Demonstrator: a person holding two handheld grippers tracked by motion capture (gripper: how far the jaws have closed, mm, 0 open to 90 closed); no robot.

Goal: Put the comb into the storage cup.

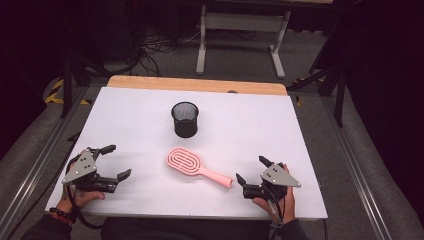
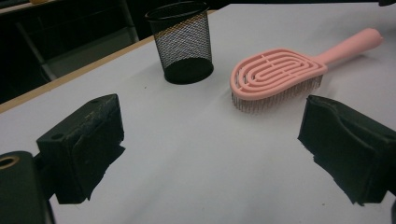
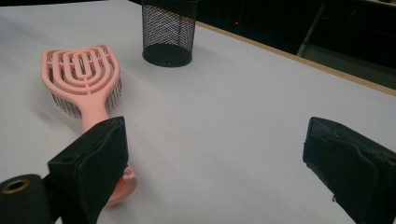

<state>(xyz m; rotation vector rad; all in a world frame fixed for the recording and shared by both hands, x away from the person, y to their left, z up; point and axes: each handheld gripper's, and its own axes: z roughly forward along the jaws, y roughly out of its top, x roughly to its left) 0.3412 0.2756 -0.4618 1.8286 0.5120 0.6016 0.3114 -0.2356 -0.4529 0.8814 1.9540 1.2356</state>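
Resting at the table's (image 1: pixel 300 150) near left edge, the left gripper (image 1: pixel 115 161) is being held with its jaws spread wide and nothing between them, well apart from the pink hairbrush (image 1: pixel 192 166). That brush is lying bristles down near the middle, just in front of the black mesh cup (image 1: pixel 185 119), its long axis running from the head at left to the handle tip at right. The right gripper (image 1: pixel 252 170) is being held nearer, jaws equally wide and empty, the handle tip just beside its left jaw.
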